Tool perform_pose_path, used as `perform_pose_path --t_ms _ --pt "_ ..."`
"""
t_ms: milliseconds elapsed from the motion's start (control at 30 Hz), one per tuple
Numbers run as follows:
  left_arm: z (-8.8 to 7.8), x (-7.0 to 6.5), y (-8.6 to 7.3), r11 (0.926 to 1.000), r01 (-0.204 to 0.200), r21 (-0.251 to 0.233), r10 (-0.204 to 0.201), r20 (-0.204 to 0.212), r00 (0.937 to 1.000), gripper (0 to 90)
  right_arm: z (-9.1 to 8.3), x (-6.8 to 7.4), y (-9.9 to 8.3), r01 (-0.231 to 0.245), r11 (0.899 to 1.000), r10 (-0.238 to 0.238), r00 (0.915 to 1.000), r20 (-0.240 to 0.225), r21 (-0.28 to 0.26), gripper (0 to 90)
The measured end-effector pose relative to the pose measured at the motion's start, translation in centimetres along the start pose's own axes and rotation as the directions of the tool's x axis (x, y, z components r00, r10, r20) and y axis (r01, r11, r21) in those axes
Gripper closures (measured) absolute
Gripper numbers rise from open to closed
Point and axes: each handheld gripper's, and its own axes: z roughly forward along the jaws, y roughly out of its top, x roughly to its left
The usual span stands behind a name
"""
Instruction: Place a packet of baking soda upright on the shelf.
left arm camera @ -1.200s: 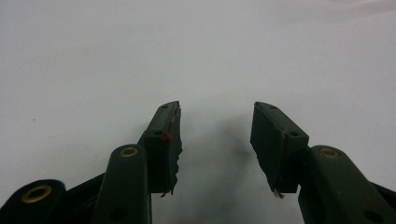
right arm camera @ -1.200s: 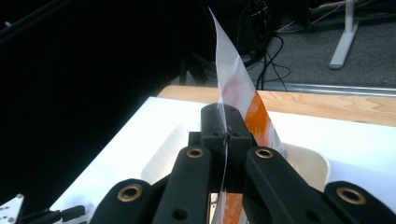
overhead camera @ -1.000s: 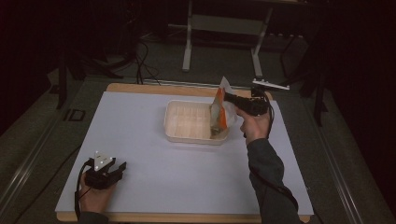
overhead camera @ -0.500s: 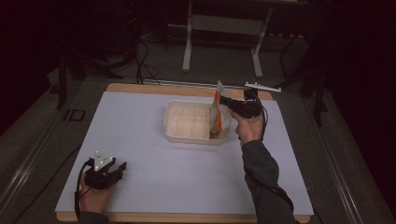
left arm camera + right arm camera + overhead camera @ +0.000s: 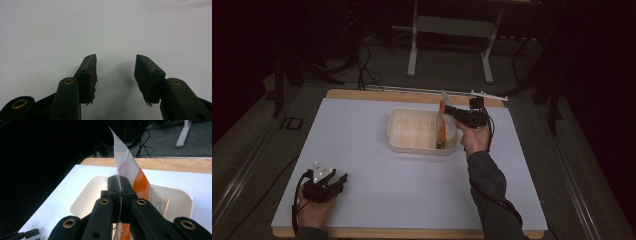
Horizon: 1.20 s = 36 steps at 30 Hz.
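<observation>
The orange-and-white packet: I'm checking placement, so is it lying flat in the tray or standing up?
Standing up: the packet rises on edge from the tray, pinched by the right gripper.

Bright tabletop, dark surroundings (soft focus)

High view: set above the near side of the table point(image 5: 377, 125), faced forward and down; the whole tabletop is taken in from afar, floor at upper frame. Left gripper view: carried low, close over the bare white surface. Right gripper view: aimed along closed jaws, close to the tray point(image 5: 82, 202). The tray point(image 5: 398, 131) is shared by the high and right gripper views.
</observation>
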Motion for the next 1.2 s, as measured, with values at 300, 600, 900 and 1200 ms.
perform_pose_path --t_ms 300,600,900,1200 --pt "0.0 0.0 0.0 1.0000 0.001 -0.002 -0.001 0.000 1.0000 52.2 0.9 -0.5 -0.1 -0.013 1.000 0.013 0.9997 0.021 0.016 90.0" --pt "0.0 0.0 0.0 1.0000 0.000 -0.001 0.000 0.001 1.0000 52.1 2.0 -1.0 -0.2 -0.023 0.999 0.021 0.9984 0.053 0.035 90.0" --pt "-0.1 0.0 0.0 1.0000 -0.001 -0.004 0.001 0.003 1.0000 51.9 2.8 -1.7 0.1 -0.044 0.998 0.039 0.9950 0.092 0.053 90.0" --pt "-0.1 0.0 0.0 1.0000 -0.002 -0.007 0.002 0.002 1.0000 51.9 3.5 -1.9 0.6 -0.036 0.996 0.024 0.9894 0.144 0.081 90.0"
